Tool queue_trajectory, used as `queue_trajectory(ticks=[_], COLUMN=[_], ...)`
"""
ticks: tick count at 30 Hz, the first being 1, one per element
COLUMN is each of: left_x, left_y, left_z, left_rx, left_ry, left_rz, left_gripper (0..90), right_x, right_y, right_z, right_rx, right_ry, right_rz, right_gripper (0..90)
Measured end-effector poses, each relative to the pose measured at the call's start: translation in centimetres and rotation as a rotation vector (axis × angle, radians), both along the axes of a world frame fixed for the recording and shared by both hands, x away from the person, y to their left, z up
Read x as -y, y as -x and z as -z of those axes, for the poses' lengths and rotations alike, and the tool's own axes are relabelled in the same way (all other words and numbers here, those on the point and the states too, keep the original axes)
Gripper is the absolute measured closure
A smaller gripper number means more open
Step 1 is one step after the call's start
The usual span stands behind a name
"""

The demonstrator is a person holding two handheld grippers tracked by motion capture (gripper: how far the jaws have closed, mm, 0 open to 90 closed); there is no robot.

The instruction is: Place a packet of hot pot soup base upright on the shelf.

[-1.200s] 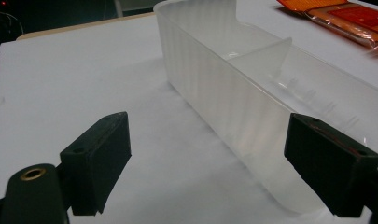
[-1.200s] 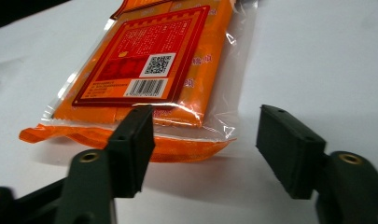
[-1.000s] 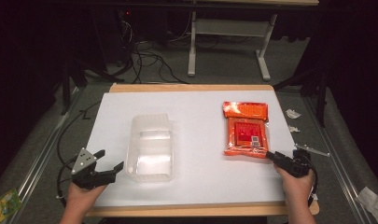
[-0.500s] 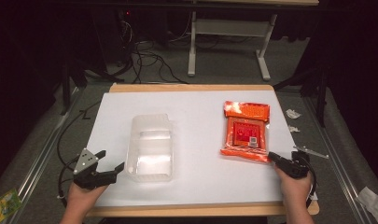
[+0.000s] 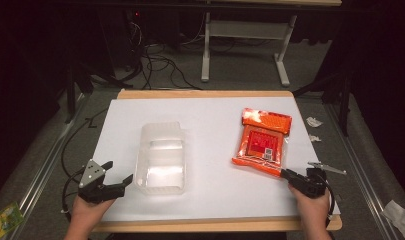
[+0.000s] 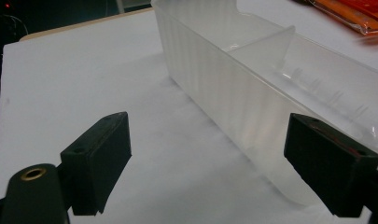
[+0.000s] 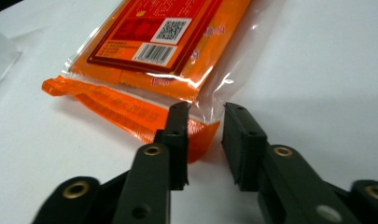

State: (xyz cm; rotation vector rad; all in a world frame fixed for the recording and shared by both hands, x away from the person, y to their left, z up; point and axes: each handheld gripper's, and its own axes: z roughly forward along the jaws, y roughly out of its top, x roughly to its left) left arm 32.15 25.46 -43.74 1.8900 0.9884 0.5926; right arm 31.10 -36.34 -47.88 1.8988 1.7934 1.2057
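An orange snack packet [image 5: 262, 142] with a red label and QR code lies flat on the right of the white sheet. My right gripper [image 5: 286, 174] sits at its near right corner. In the right gripper view the jaws [image 7: 205, 109] have just been opening; the packet's [image 7: 154, 28] clear sealed corner lies in the gap and the pads do not press it. A clear plastic container [image 5: 162, 157] with a divider stands left of centre. My left gripper [image 5: 119, 171] rests open beside its near left wall [image 6: 210, 88], nothing between the jaws.
The white sheet [image 5: 210, 115] covers a wooden table whose front edge [image 5: 210, 226] runs just before my hands. A small metal piece [image 5: 327, 167] lies right of the right gripper. Paper scraps [image 5: 312, 121], cables and a white stand [image 5: 205, 50] sit beyond the table.
My right gripper has edged left to the packet's near corner, and the packet has shifted slightly. The left gripper and the container have not moved.
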Motion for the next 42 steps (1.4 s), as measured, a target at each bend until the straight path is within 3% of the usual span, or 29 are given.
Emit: queue_trajectory(ticks=[4, 6, 10, 12, 13, 14, 17, 24, 27, 33, 35, 37, 38, 39, 40, 42], left_x=[-0.1, -0.1, -0.2, -0.2, -0.2, -0.2, -0.2, -0.2, -0.2, -0.2, -0.2, -0.1, -0.1, -0.1, 0.0, 0.0], left_y=[0.0, 0.0, 0.0, 0.0, 0.1, 0.1, 0.1, 0.1, 0.0, 0.0, 0.0, 0.0, -0.1, -0.1, -0.1, -0.1], left_z=[-0.1, -0.1, -0.1, -0.1, -0.1, -0.1, 0.0, -0.1, -0.1, -0.2, -0.2, -0.2, -0.1, -0.1, -0.1, -0.1], left_rx=[0.007, 0.007, 0.009, 0.007, 0.008, 0.007, 0.006, 0.012, 0.009, 0.014, 0.014, 0.014, 0.013, 0.011, 0.010, 0.012], left_ry=[-0.004, -0.002, -0.004, -0.007, -0.009, -0.008, -0.009, -0.002, -0.002, 0.003, 0.003, 0.001, 0.001, 0.001, -0.002, -0.003], left_rz=[0.003, 0.001, -0.004, -0.005, -0.005, -0.006, -0.008, -0.010, -0.007, -0.005, -0.003, -0.003, -0.004, -0.004, -0.008, -0.010], left_gripper=[15.3, 15.3, 15.3, 15.3, 15.3, 15.3, 15.3, 15.3, 15.3, 15.3, 15.3, 15.4, 15.4, 15.4, 15.4, 15.4], right_x=[-0.1, -0.3, -0.9, -1.0, -1.0, -1.3, -1.5, -3.3, -5.3, -7.4, -8.5, -10.0, -10.0, -10.6, -11.5, -11.7], right_y=[0.2, 0.1, -0.7, -1.0, -1.1, -1.1, -1.0, 0.1, 1.2, 2.5, 3.6, 4.8, 4.8, 5.2, 5.7, 6.1], right_z=[0.2, 0.3, 0.2, 0.2, 0.2, 0.0, -0.2, -0.7, -1.2, -1.3, -1.3, -1.4, -1.4, -1.5, -1.5, -1.7], right_rx=[-0.013, -0.012, -0.019, -0.024, -0.024, -0.012, -0.008, 0.013, 0.019, 0.016, 0.008, 0.013, 0.013, 0.013, 0.024, 0.033], right_ry=[-0.055, -0.054, -0.045, -0.016, -0.002, 0.049, 0.078, 0.109, 0.156, 0.169, 0.145, 0.152, 0.152, 0.159, 0.172, 0.191], right_rz=[-0.027, -0.025, -0.003, 0.001, -0.005, -0.023, -0.036, -0.133, -0.207, -0.288, -0.324, -0.375, -0.375, -0.394, -0.411, -0.416], right_gripper=[60.8, 60.3, 69.5, 79.0, 80.3, 82.0, 83.1, 86.4, 86.6, 86.7, 86.4, 85.3, 85.3, 84.1, 76.5, 71.4])
